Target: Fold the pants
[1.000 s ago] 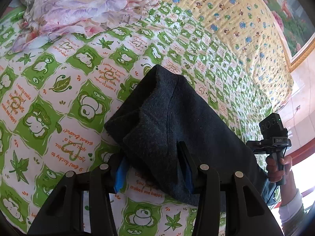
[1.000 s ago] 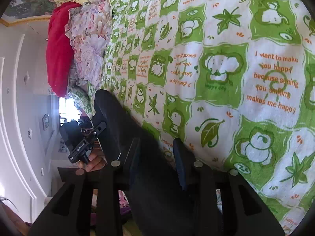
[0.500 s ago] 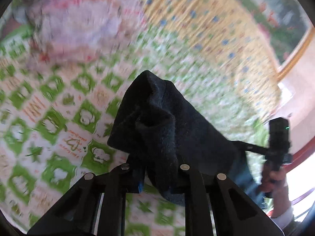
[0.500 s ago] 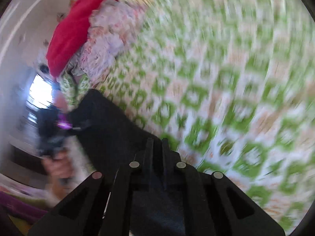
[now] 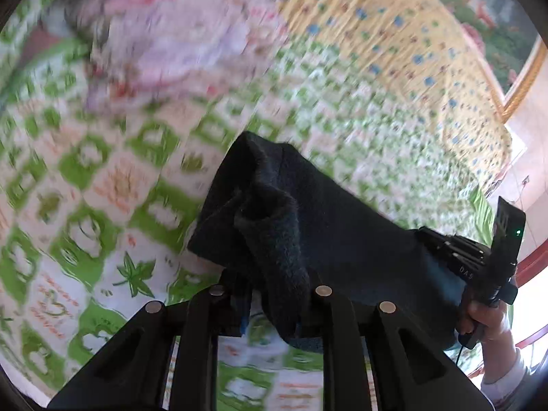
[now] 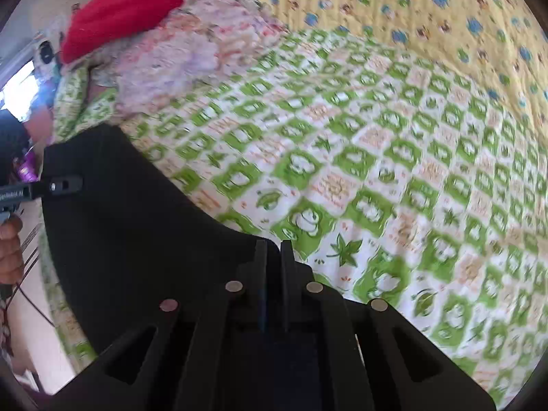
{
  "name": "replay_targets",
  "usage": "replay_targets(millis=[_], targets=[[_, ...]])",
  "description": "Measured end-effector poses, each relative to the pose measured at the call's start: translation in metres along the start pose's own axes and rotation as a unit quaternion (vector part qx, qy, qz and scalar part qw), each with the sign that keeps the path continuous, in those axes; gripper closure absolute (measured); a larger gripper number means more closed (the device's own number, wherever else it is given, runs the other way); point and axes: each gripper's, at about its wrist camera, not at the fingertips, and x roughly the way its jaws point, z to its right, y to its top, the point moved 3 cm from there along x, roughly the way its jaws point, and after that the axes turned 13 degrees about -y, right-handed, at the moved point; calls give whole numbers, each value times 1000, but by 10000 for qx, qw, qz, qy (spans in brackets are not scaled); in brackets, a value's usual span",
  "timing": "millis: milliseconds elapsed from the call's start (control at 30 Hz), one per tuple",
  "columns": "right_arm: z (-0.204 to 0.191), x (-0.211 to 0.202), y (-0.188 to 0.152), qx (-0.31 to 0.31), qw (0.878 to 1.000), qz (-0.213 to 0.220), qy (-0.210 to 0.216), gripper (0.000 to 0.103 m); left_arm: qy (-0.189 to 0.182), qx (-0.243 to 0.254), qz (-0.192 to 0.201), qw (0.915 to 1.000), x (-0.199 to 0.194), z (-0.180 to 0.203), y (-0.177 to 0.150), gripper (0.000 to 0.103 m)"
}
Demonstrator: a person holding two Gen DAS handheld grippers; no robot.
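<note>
Left wrist view: left gripper has its jaws pinched nearly together on a bunched wad of the pants, dark fleecy fabric. Cloth humps up just ahead of the jaws and drapes off to their right, across to the right gripper, which shows at the far edge w/ the person's hand under it. The pants hang between the two grippers, apparently lifted off the bedspread, w/ green-and-white checks below and beyond the jaws. Background is smeared by blur, so the floral bundle far ahead-left reads only roughly.

Right wrist view: right gripper jaws are almost closed, only a thin slit between them, w/ the pants' edge caught in that slit. The fabric spreads as a broad dark sheet to the left of the jaws, reaching the left gripper at the far left edge. Ahead and right of the jaws is bare bedspread; a red cushion and floral bedding sit far ahead-left.

Progress, as a judgement: early-to-mid. Both ends are gripped and the cloth is spread between them, looks like a carry or a fold-over under way. No neat folded stack is visible yet; laying down, folding and smoothing look to be left. How many layers are already doubled, can't tell.
</note>
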Motion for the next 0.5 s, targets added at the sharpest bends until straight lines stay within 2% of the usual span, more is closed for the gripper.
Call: replay_targets(millis=[33,100,133,167,233,400,500], targets=[[3,1,-3,71,10000,18,-54,86,99,-36,-14,9999,1,-4,-2,72],[8,-7,-5,239,9996,88,-101,71,187,-59,22,9998,-5,-6,-6,66],[15,-16,-7,358,9992,125,-84,70,229,-79,91,9997,-12,-6,-8,58],[19,-26,-9,460,9988,178,-46,70,416,-95,221,9988,-23,-5,-9,55],[37,-53,-18,788,9963,301,174,70,545,-43,426,9976,-42,0,-12,54],[64,-99,-47,1321,9896,372,421,68,564,151,710,9958,-70,31,-10,54],[73,-117,-68,1542,9863,358,467,65,286,377,656,9967,-67,60,-8,52]])
